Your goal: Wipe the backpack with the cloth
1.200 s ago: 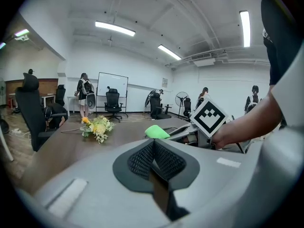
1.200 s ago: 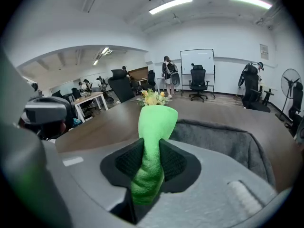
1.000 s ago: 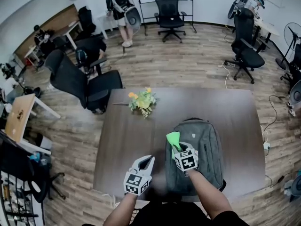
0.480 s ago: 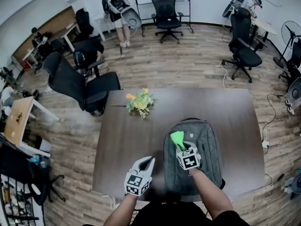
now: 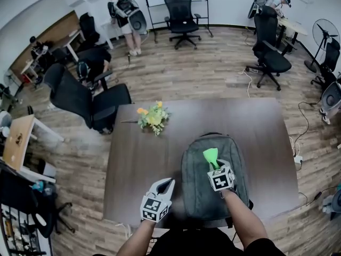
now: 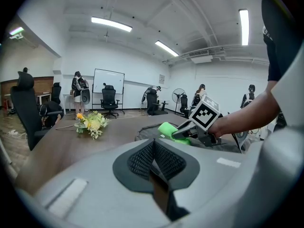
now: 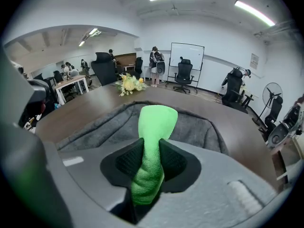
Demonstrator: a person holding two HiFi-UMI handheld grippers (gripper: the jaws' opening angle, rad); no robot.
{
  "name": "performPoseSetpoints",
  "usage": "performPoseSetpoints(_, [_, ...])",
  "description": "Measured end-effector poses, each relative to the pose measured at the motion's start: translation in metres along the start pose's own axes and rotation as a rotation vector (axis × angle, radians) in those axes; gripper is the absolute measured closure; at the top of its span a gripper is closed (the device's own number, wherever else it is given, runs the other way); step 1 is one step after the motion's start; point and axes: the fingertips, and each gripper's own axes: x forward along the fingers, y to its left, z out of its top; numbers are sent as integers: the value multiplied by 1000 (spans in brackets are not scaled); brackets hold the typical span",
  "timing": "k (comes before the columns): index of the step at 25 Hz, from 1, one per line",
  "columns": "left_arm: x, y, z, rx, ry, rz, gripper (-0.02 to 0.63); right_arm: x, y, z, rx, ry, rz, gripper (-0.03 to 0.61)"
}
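At the bottom of the head view, the person's two arms are reaching up into the frame. The left hand-held gripper (image 5: 166, 183) is pointing up the frame over the bare brown bench (image 5: 133, 164), just left of the backpack (image 5: 198, 193). Its jaws are pressing together with nothing between them. The right hand-held gripper (image 5: 214, 166) is sitting a little higher and to the right, over the backpack, and its jaws are squeezing the green cloth (image 5: 210, 154). The cloth is poking out past the jaws in a soft round tip, over the upper half of the backpack. It is hard to tell if the tip is touching the fabric. The grey backpack is lying flat on the bench, right of the middle of the frame, with its lower end at the near edge. Farther up and to the left, a bunch of yellow and orange flowers (image 5: 151, 117) is lying on the bench, well apart from the backpack. Past the bench, black office chairs (image 5: 80, 97) are standing on the wood floor (image 5: 213, 73). At the upper left of the frame, a person (image 5: 121, 9) is standing near the far wall.
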Motion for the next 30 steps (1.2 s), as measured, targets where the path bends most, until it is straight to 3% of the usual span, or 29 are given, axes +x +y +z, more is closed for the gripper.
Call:
performPoseSetpoints(17, [19,-16,4,21,4,-49,594,-31,-89,-34,-8,87,-228,480])
performPoseSetpoints(24, [24,-25,4,26,0,-74,594,-40,-108,-41,6,97,-275,480])
performPoseSetpoints(30, [19,-24,4,23,0,-64,594,-53,-97,-30,7,59,-259,479])
